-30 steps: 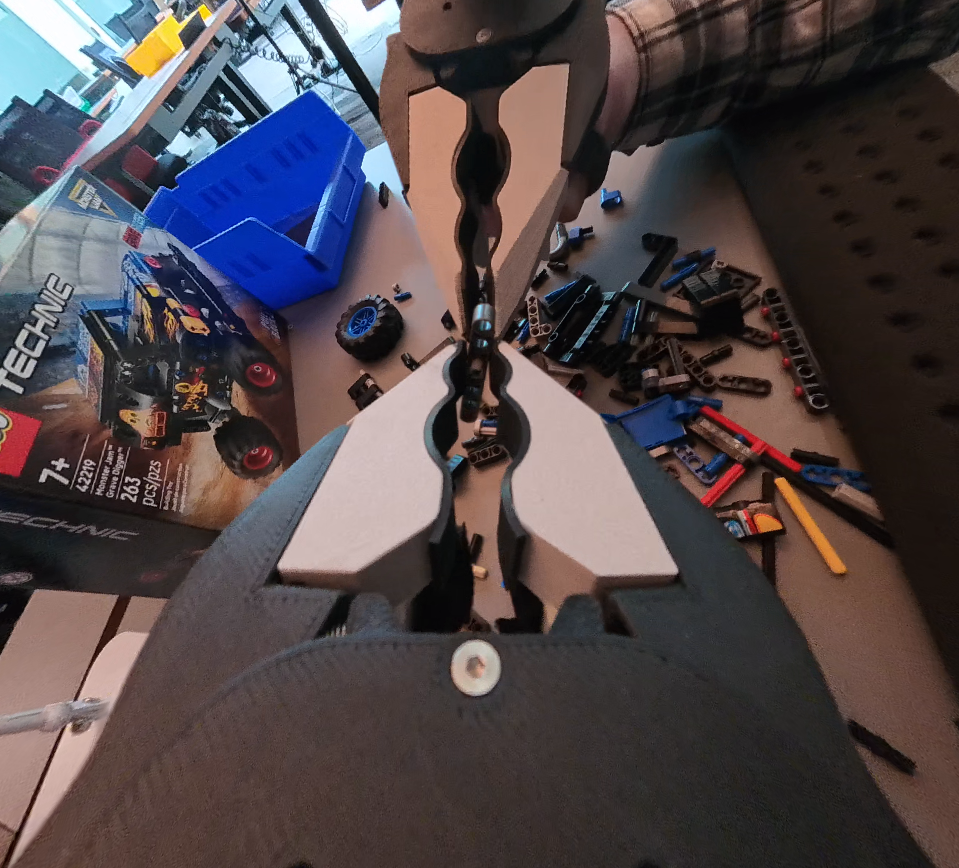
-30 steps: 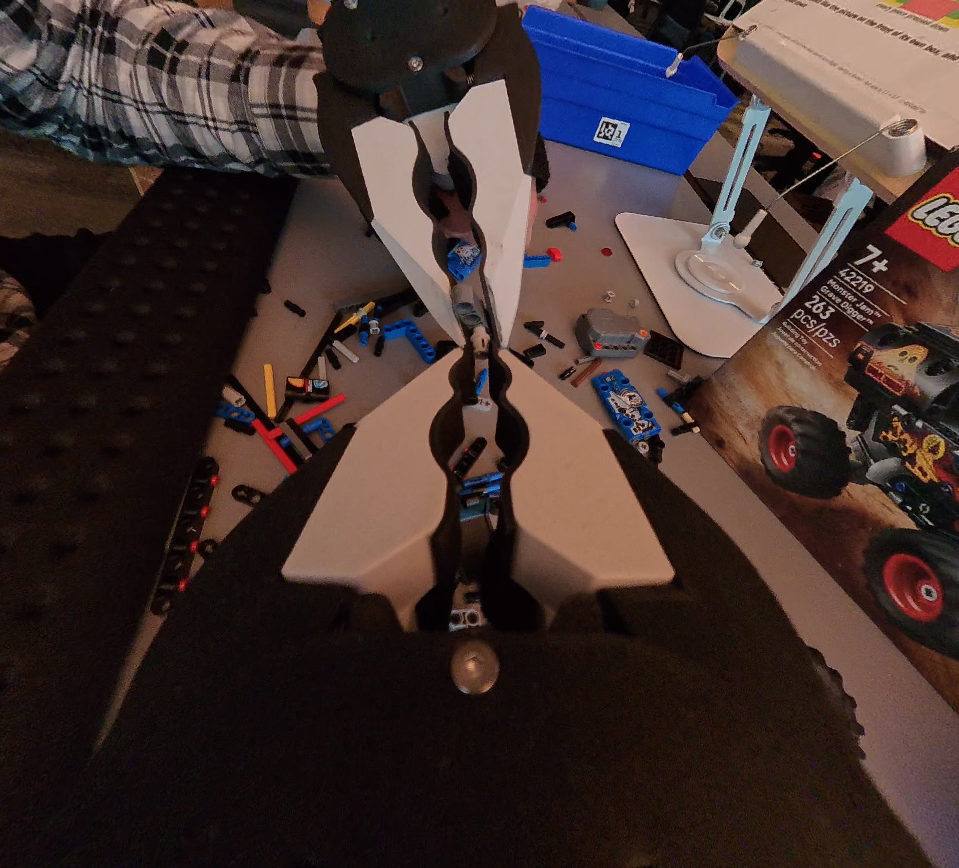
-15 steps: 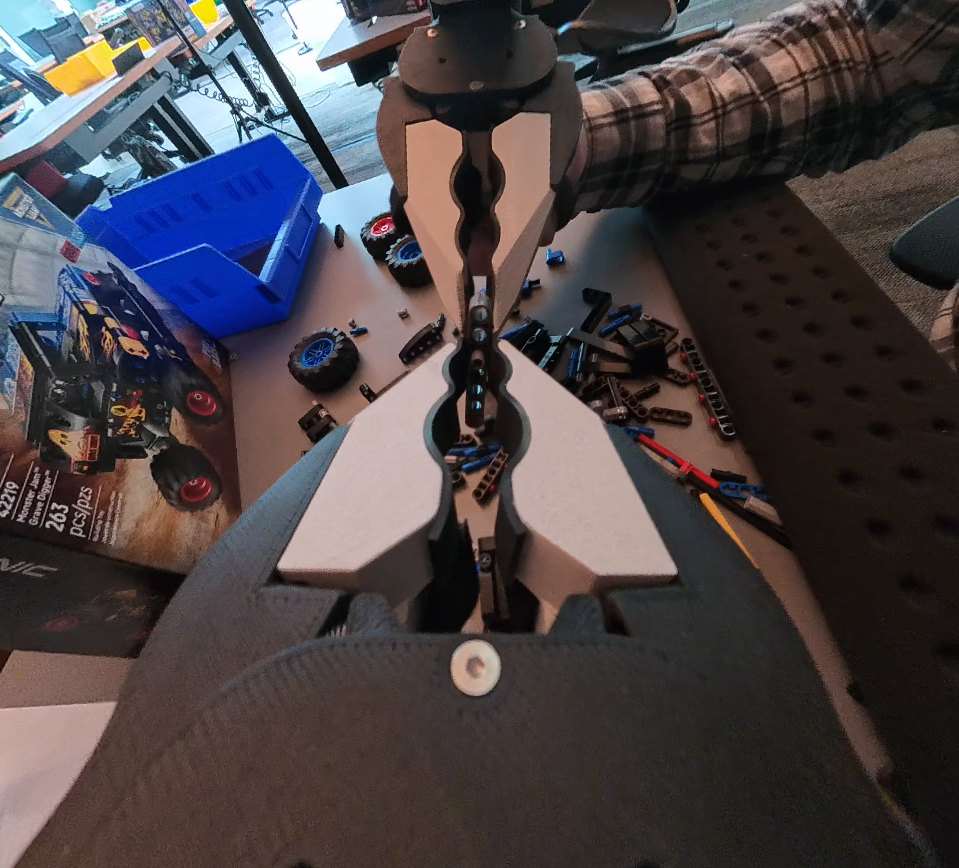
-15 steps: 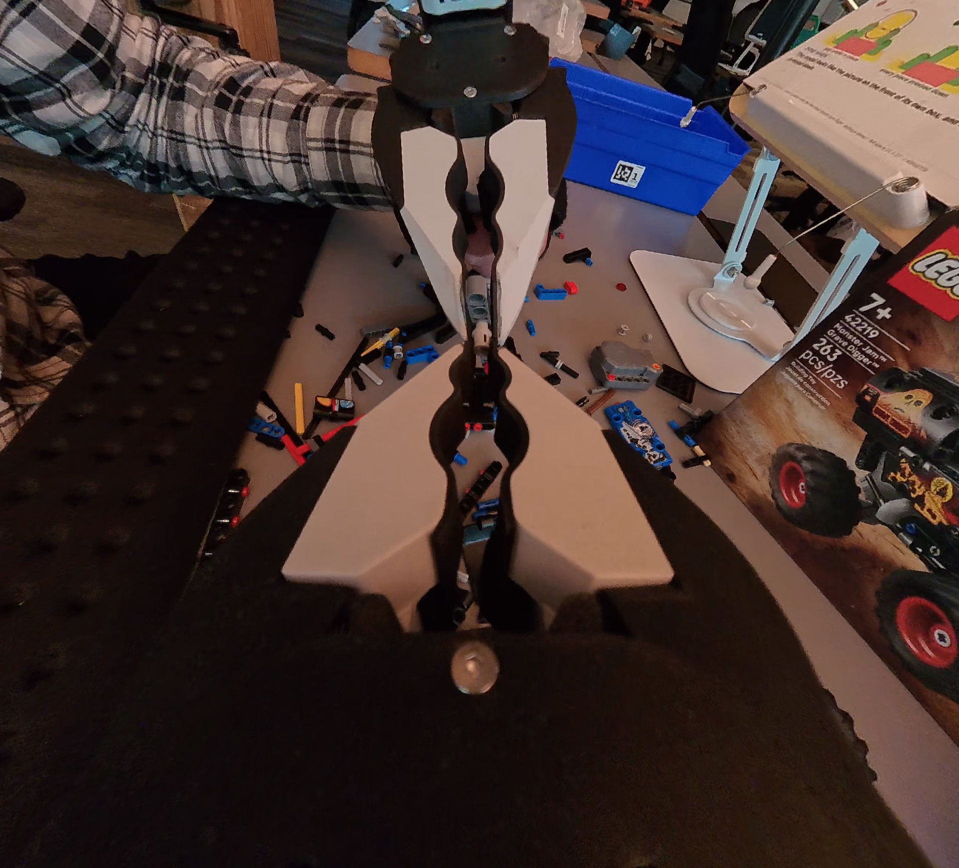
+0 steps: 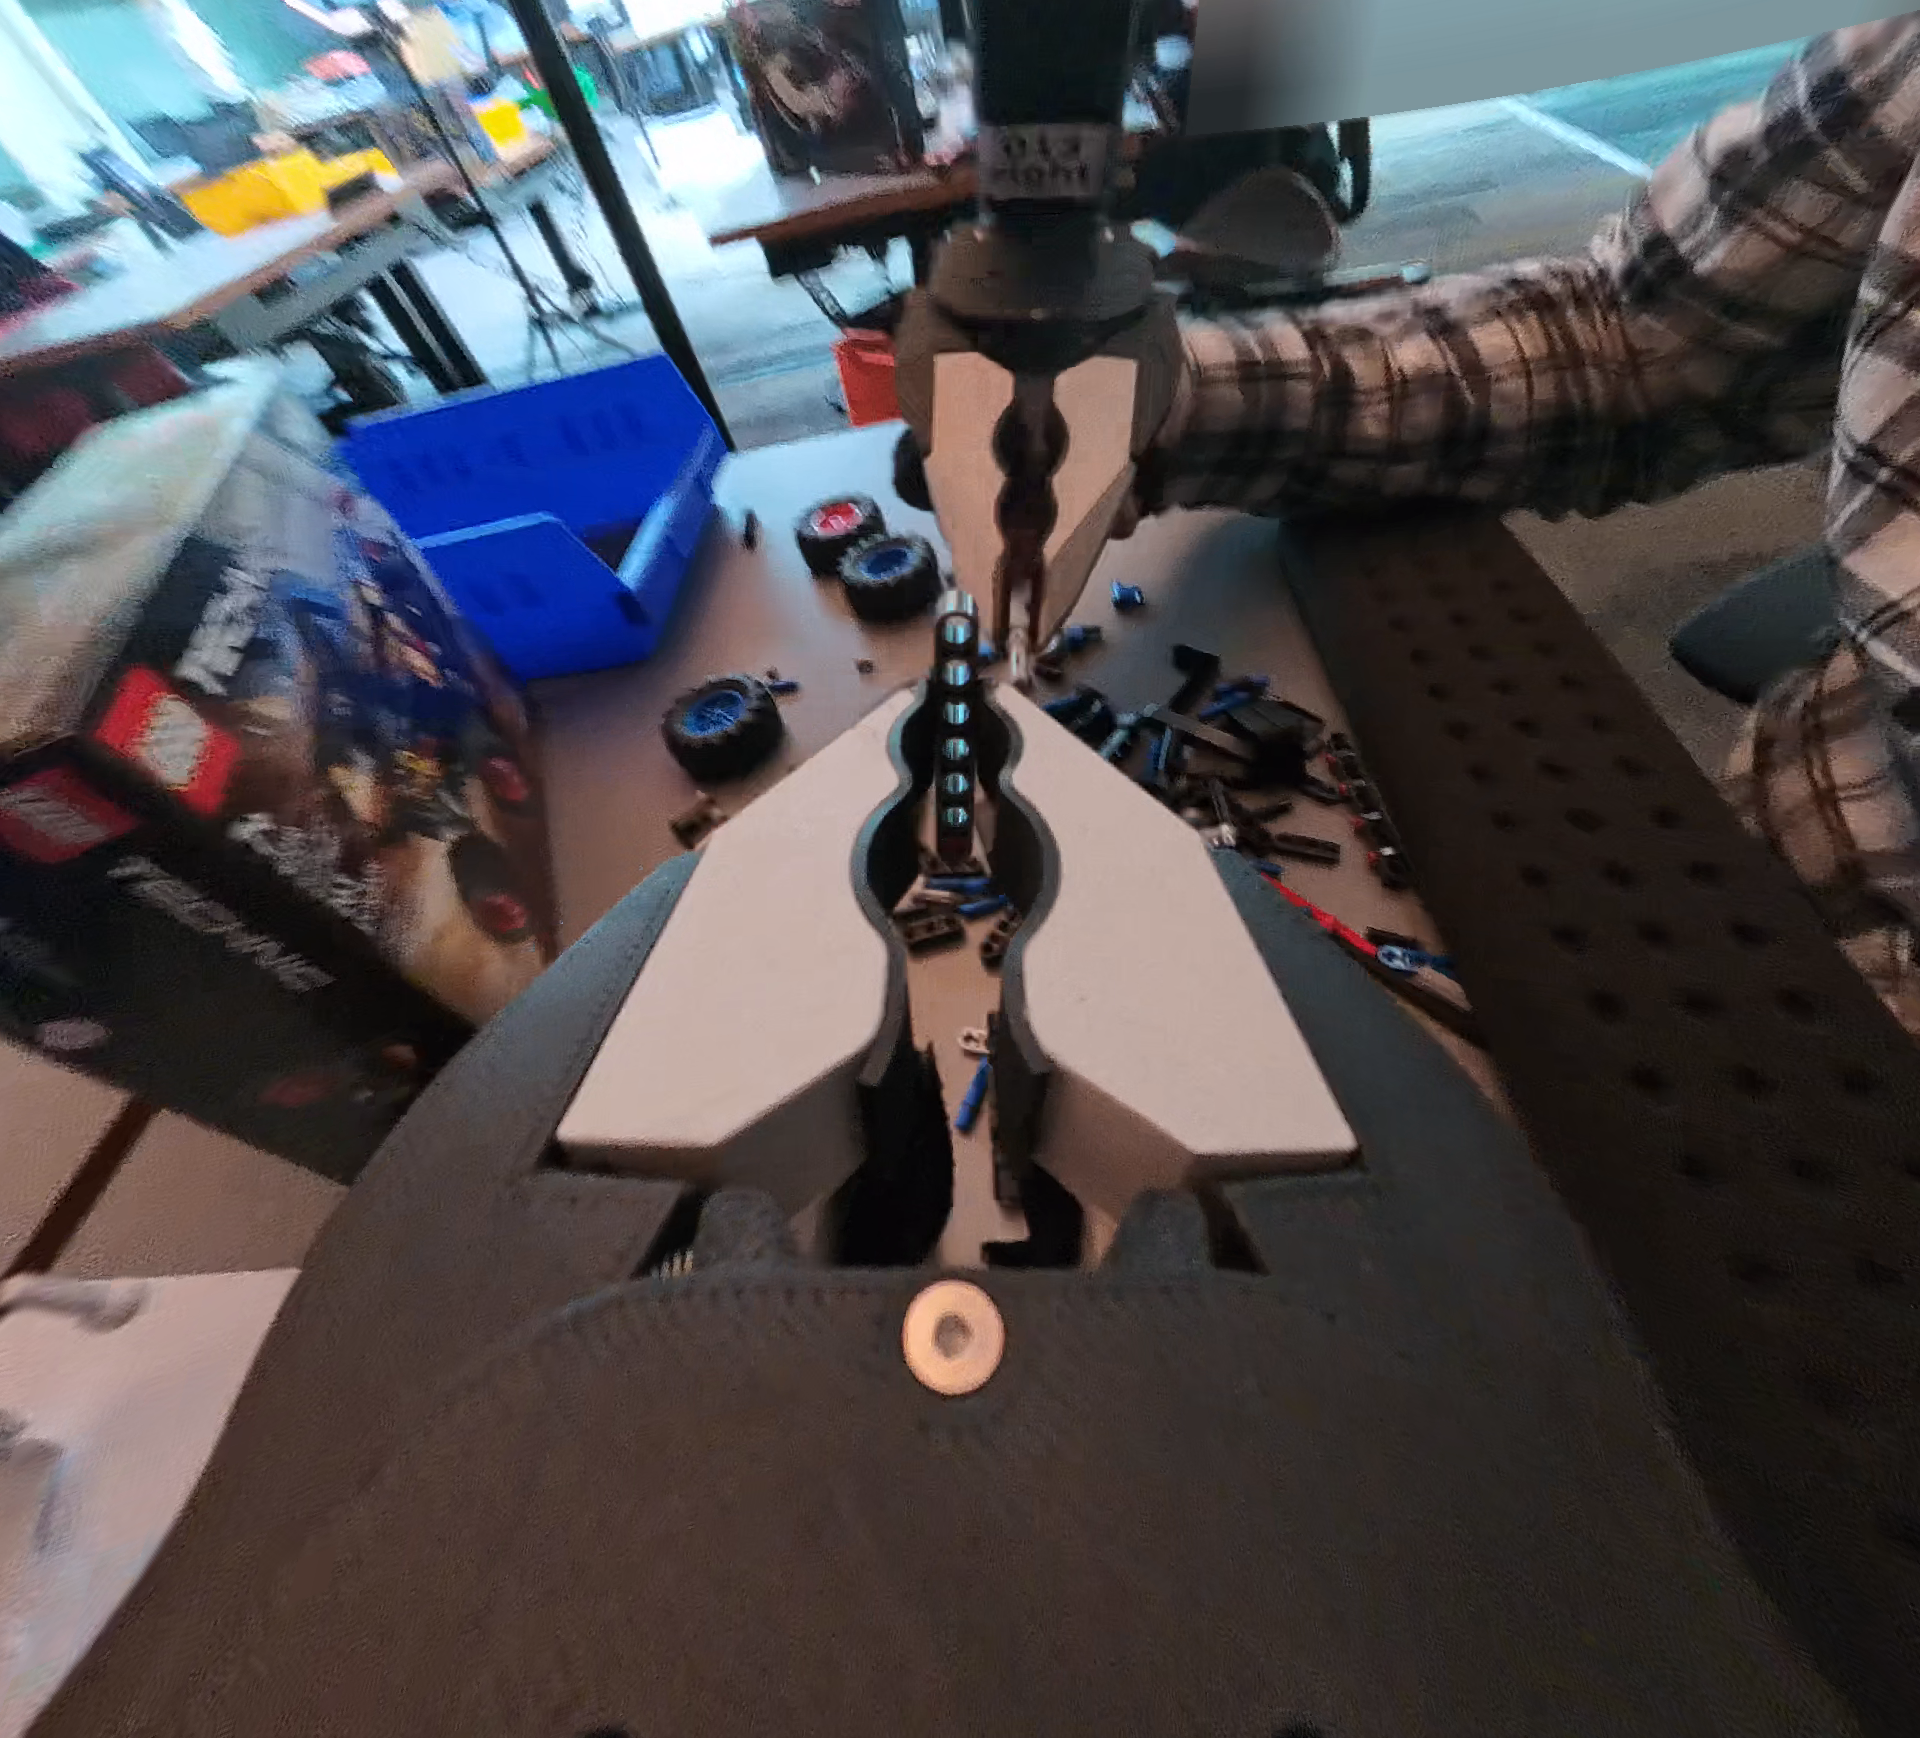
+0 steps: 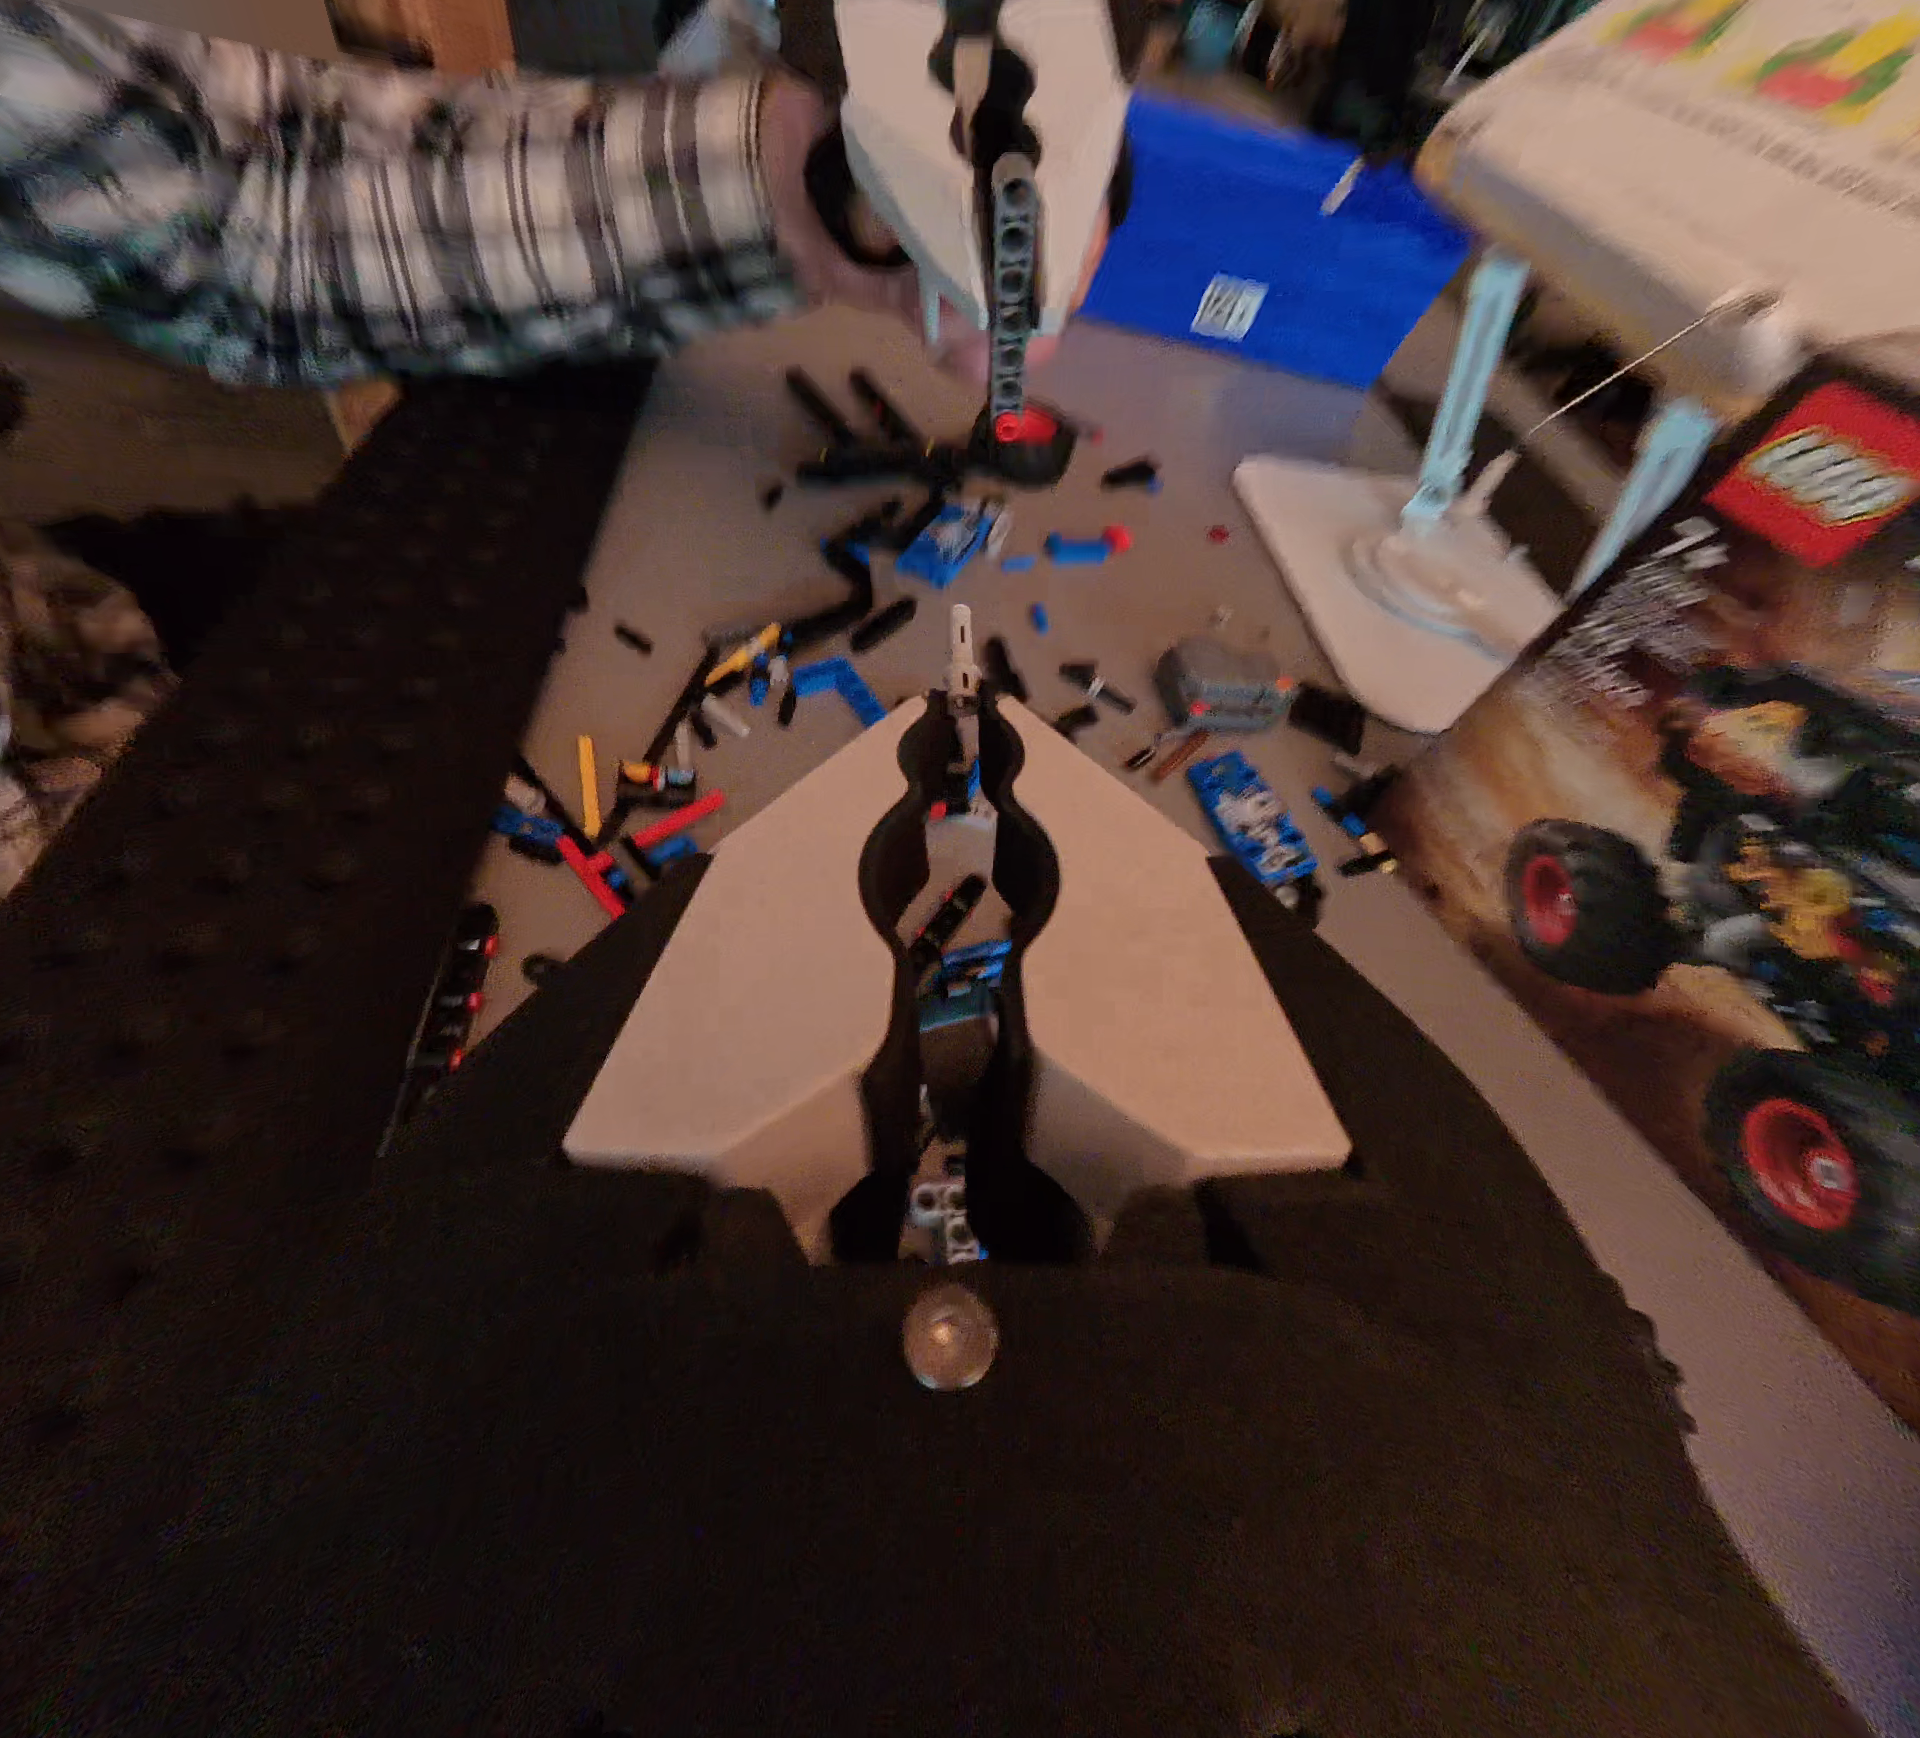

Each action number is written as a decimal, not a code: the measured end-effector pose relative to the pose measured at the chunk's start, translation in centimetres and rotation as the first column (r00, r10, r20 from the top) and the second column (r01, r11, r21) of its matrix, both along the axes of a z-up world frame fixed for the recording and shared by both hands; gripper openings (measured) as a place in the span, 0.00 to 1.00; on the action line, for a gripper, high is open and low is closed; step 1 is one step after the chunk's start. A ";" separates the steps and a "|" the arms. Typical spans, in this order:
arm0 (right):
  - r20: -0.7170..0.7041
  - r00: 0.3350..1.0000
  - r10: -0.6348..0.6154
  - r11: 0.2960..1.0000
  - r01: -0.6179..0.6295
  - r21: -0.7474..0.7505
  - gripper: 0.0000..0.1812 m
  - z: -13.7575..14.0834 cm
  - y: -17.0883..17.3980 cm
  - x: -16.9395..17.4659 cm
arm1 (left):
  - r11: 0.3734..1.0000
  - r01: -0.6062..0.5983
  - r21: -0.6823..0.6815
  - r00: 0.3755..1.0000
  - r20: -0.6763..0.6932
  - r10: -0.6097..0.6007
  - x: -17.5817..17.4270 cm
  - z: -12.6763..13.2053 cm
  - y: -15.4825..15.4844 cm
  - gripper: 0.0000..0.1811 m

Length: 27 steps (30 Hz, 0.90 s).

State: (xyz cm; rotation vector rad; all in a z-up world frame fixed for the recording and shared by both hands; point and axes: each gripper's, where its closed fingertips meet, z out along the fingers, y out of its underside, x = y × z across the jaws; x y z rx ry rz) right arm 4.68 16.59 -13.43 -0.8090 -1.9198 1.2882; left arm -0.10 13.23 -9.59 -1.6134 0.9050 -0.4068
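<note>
Grey holed beam (image 5: 954, 732) clamped between left gripper (image 5: 956, 701) fingertips.

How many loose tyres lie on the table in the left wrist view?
3: a blue-hubbed one near the bin, and a red-hubbed and blue-hubbed pair farther back. Others may be hidden.

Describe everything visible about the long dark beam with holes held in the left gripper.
The beam is a slim, dark grey plastic strip with a single row of round holes along its length. The left gripper is shut on its lower part, so it juts out past the fingertips, above the table. From the right wrist view it hangs downward, a red piece at its free end. The right gripper's pin does not touch it.
</note>
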 end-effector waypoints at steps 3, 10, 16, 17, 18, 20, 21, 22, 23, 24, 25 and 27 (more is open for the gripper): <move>0.098 0.995 0.002 0.998 -0.008 0.060 0.03 -2.4 -0.1 -0.2 | 0.995 -0.015 -0.099 0.998 -0.064 0.008 0.5 -4.2 1.0 0.02; 0.245 0.969 -0.003 0.992 -0.028 0.120 0.10 -6.1 -0.1 0.1 | 0.981 0.031 -0.191 0.998 0.061 -0.020 1.2 -5.3 1.7 0.02; 0.175 0.984 -0.014 1.000 0.013 0.009 0.14 -4.2 -0.7 -1.2 | 0.976 0.055 -0.211 0.976 0.217 -0.008 2.7 -4.5 2.9 0.02; 0.167 0.986 -0.020 1.000 0.020 -0.003 0.14 -4.0 -0.8 -1.5 | 0.976 0.064 -0.208 0.974 0.228 -0.015 3.1 -4.4 2.9 0.02; 0.160 0.986 -0.041 0.999 0.042 -0.002 0.12 -4.0 -0.6 -1.8 | 0.976 0.068 -0.206 0.971 0.239 -0.017 3.4 -4.3 3.0 0.02; 0.148 0.989 -0.022 0.998 0.030 -0.051 0.09 -3.5 -1.0 -1.9 | 0.978 0.072 -0.197 0.965 0.262 -0.019 3.8 -4.1 3.2 0.02; 0.133 0.991 -0.010 0.997 0.020 -0.079 0.06 -3.1 -1.2 -1.8 | 0.979 0.069 -0.191 0.965 0.261 -0.017 3.9 -4.0 3.3 0.02; 0.122 0.992 -0.009 0.995 0.020 -0.093 0.05 -2.8 -1.2 -1.9 | 0.979 0.076 -0.190 0.964 0.264 -0.023 4.1 -3.9 3.2 0.02; 0.117 0.993 -0.009 0.994 0.022 -0.103 0.03 -2.6 -1.2 -1.9 | 0.980 0.077 -0.184 0.962 0.272 -0.025 4.2 -3.8 3.2 0.02; 0.113 0.994 -0.007 0.993 0.021 -0.116 0.03 -2.5 -1.2 -1.9 | 0.981 0.077 -0.178 0.960 0.280 -0.024 4.2 -3.6 3.2 0.02; 0.111 0.994 -0.003 0.992 0.017 -0.127 0.03 -2.4 -1.3 -1.9 | 0.981 0.080 -0.178 0.958 0.284 -0.027 4.3 -3.6 3.2 0.02; 0.101 0.995 -0.004 0.993 0.016 -0.120 0.02 -2.3 -1.3 -1.9 | 0.983 0.077 -0.168 0.958 0.284 -0.027 4.3 -3.4 3.2 0.02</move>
